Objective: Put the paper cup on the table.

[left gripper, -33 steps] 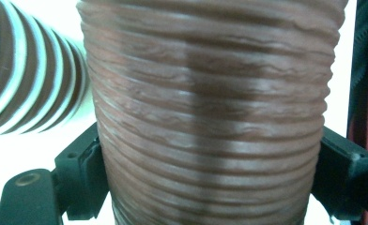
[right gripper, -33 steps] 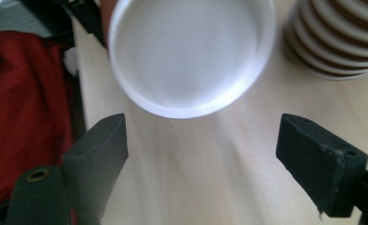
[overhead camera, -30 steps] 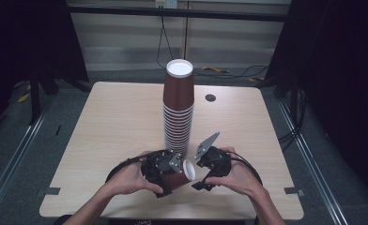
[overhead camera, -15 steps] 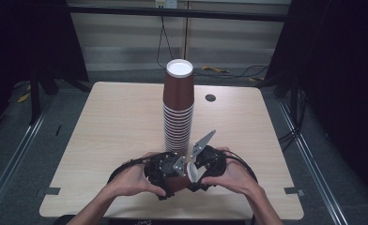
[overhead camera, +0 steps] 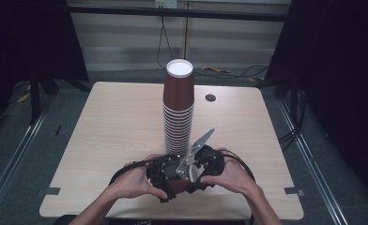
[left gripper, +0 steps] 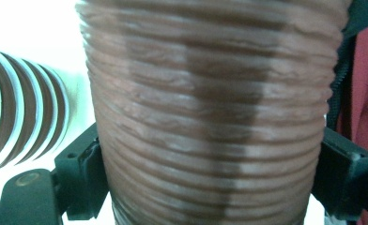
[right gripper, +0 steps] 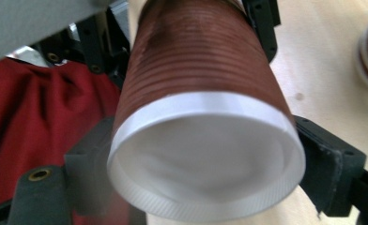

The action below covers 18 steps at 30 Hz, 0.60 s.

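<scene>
Brown ribbed paper cup lies sideways between my hands; left hand-held gripper and right hand-held gripper both pinch it, stack just behind.

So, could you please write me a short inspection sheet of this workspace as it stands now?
Surface: light wooden table, bare apart from what is listed here.
Job's things: tall stack of brown paper cups, upside down, mid-table; one loose brown cup held at the near edge.
Clutter: small dark round spot on the tabletop, right of the stack.
Grippers: left gripper shut on the cup's ribbed wall; right gripper shut on the same cup near its white rim.
Cables: black gripper cables loop beside the hands; more cables on the floor behind.
Surroundings: dark curtains, floor rails.
</scene>
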Each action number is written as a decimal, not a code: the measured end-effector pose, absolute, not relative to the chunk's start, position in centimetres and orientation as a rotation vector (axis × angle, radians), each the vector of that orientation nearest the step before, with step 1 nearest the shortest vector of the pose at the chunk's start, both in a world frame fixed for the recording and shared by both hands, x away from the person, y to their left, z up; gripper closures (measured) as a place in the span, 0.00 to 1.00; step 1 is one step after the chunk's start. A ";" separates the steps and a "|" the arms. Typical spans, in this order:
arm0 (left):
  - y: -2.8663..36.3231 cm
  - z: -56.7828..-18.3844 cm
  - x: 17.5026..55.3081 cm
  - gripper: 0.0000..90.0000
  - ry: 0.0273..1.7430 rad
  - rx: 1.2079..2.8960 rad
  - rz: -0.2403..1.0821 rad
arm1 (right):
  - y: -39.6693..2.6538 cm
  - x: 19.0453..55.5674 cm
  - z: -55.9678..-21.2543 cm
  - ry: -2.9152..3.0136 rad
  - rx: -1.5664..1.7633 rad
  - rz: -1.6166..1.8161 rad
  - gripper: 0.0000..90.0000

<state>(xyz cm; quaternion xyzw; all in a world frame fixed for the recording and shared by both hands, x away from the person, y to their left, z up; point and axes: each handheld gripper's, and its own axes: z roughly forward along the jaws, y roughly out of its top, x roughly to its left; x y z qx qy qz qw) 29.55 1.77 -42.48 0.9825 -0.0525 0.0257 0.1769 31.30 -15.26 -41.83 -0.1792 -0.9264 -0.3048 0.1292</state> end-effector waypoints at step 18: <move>2.5 -42.9 29.1 0.12 -0.017 2.664 0.085 | -15.5 31.3 -41.7 -2.681 -0.542 -0.897 0.27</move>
